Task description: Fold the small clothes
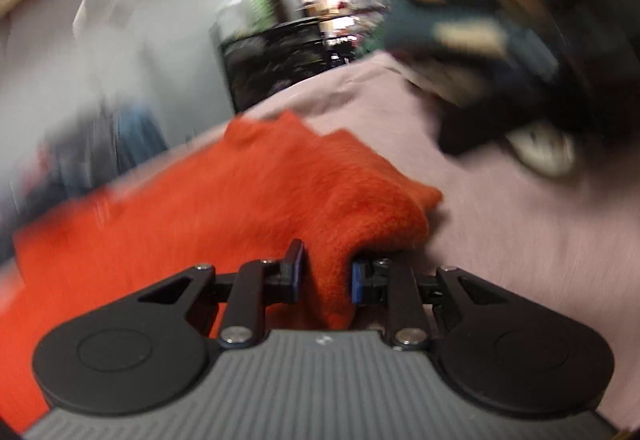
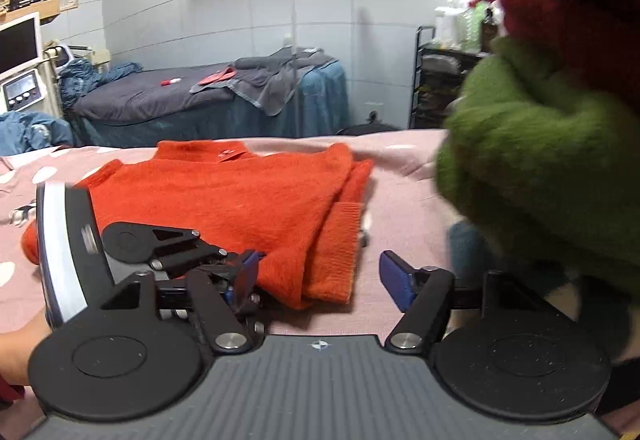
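An orange fuzzy sweater lies partly folded on a pink spotted bedcover. My left gripper is shut on a fold of the orange sweater at its near edge; the left wrist view is blurred by motion. In the right wrist view the left gripper shows at the sweater's lower left hem. My right gripper is open and empty, just in front of the sweater's near folded sleeve and cuff.
A pile of green and dark red knitwear sits close on the right. Dark clothes lie on the bedcover beyond the left gripper. Another bed, a black cart and shelves stand behind.
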